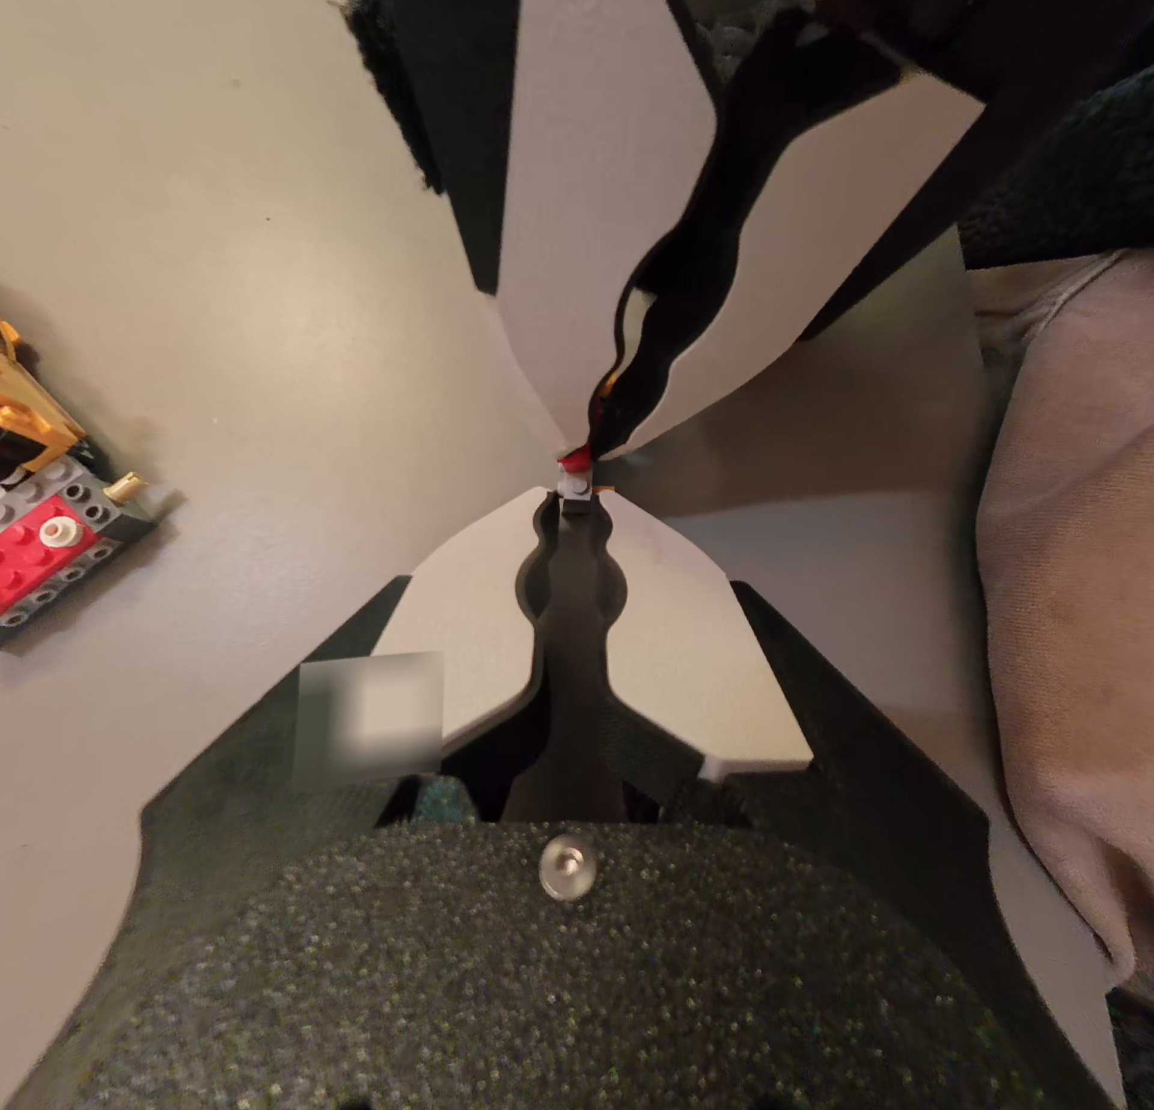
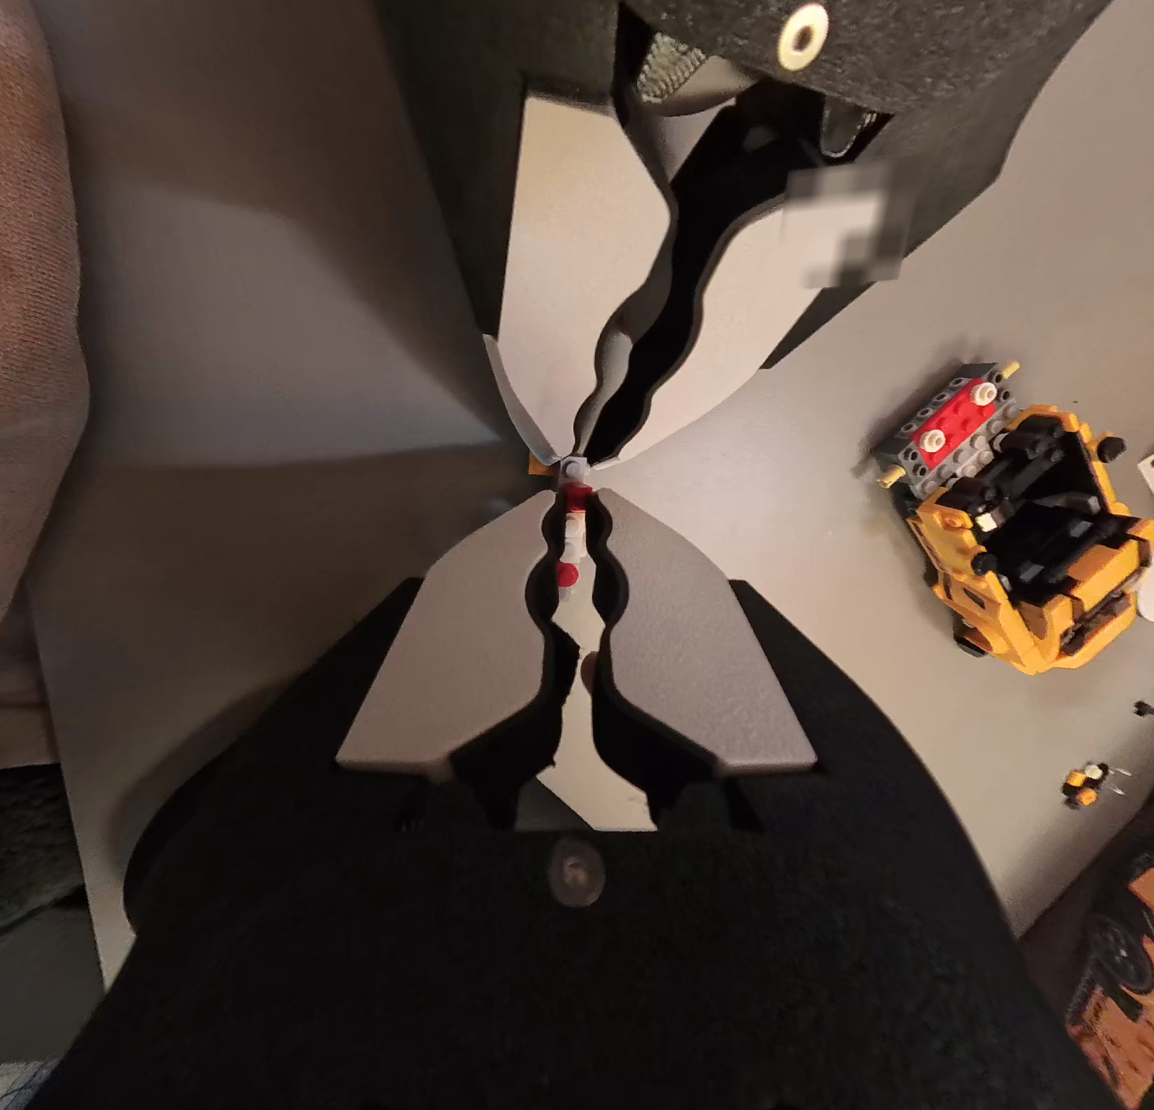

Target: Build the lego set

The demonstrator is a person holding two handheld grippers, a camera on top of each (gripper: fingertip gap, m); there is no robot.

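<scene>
The pale desk (image 2: 780, 518) carries everything. Beyond its edge lies a pinkish-grey cloth (image 1: 1074, 580), on the side away from the car.

The largest lego thing is the half-built car (image 2: 1024, 543): a yellow body with black inner parts, standing on the desk well apart from the grippers. Its grey studded frame (image 2: 949, 437) sticks out at the end of the car, with a red plate (image 2: 955, 421) on top and two white round studs on that plate. In the left wrist view only this frame end shows, at the picture's edge (image 1: 56, 543), with a gold-coloured part of the car above it.

Near the car, toward the right gripper's body, a small yellow and black piece (image 2: 1085, 783) lies on the desk by itself.

The two grippers meet tip to tip above the desk, well away from the car. The right gripper (image 2: 577, 496) has its jaws closed on a thin red-and-white piece (image 2: 571, 543) that runs back between the fingers. The left gripper (image 1: 576, 500) has its jaws closed on a small grey piece (image 1: 577, 487), with an orange bit showing beside it. The grey piece touches the red end of the red-and-white piece, right where the two sets of jaws meet.
</scene>
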